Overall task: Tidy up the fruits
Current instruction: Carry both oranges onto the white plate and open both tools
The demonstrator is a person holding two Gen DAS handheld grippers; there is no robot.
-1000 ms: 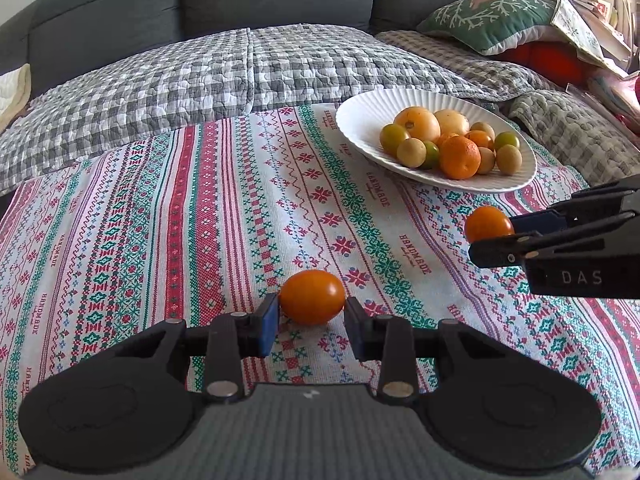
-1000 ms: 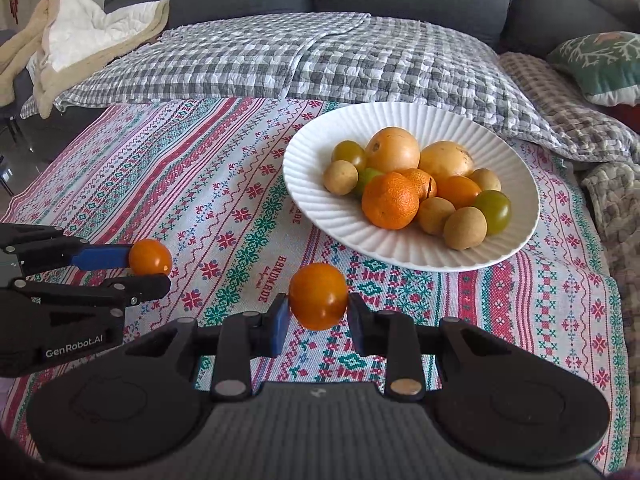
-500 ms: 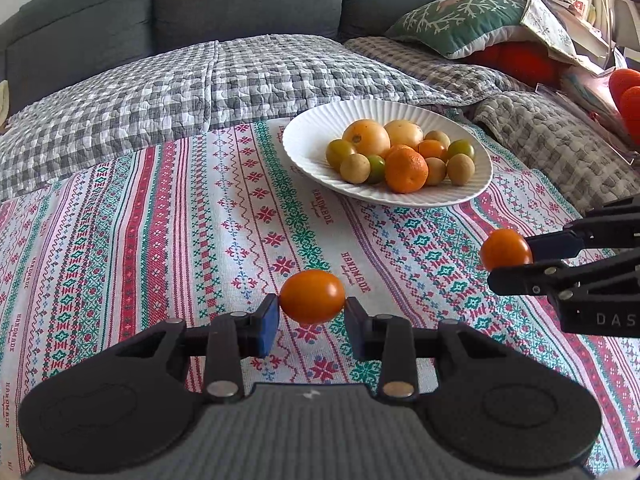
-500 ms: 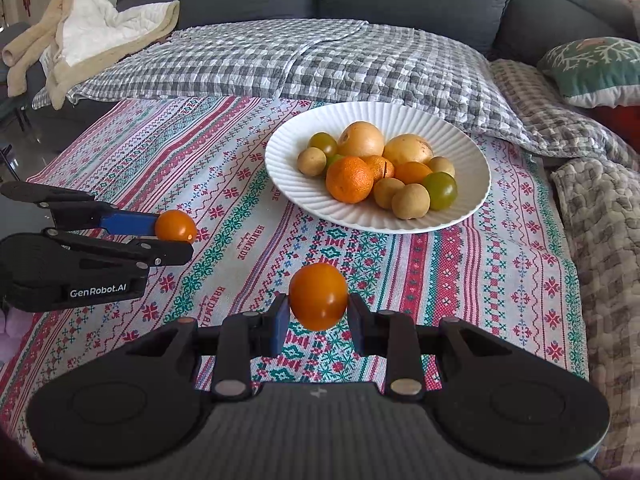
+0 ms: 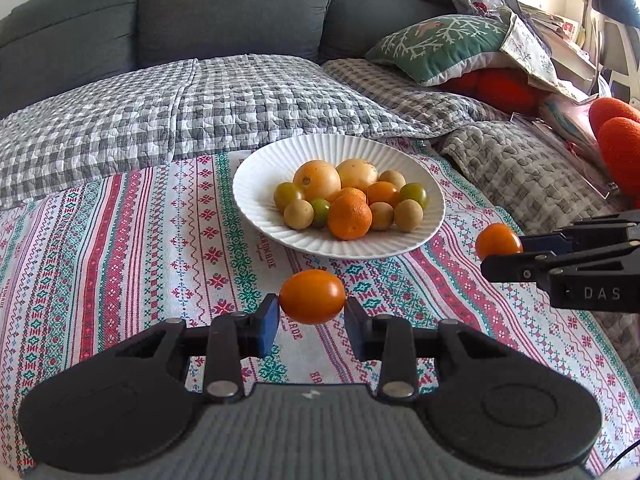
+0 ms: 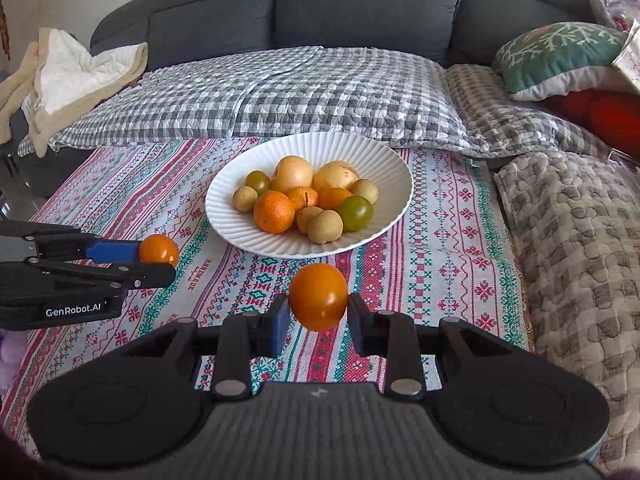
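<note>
My left gripper point(image 5: 311, 314) is shut on an oval orange tomato point(image 5: 312, 296), held above the patterned cloth in front of the white ribbed plate point(image 5: 256, 168). In the right wrist view the same gripper point(image 6: 158, 258) comes in from the left with that tomato point(image 6: 158, 249). My right gripper point(image 6: 318, 316) is shut on a rounder orange tomato point(image 6: 318, 296), also short of the plate point(image 6: 232, 204). From the left wrist view this right gripper point(image 5: 498, 250) enters at the right edge with its tomato point(image 5: 498, 240). The plate holds several oranges, green tomatoes and small brown fruits.
The striped embroidered cloth point(image 5: 120, 240) covers the table. Behind it lies a grey checked quilt point(image 5: 200, 104) on a dark sofa point(image 5: 240, 8). A green snowflake cushion point(image 5: 440, 48) and red items point(image 5: 616, 140) sit at the right. A beige blanket point(image 6: 72, 80) is at the far left.
Both grippers, each holding its tomato, have pulled back from the plate and risen a little; the plate now looks smaller and farther, and more of the sofa shows.
</note>
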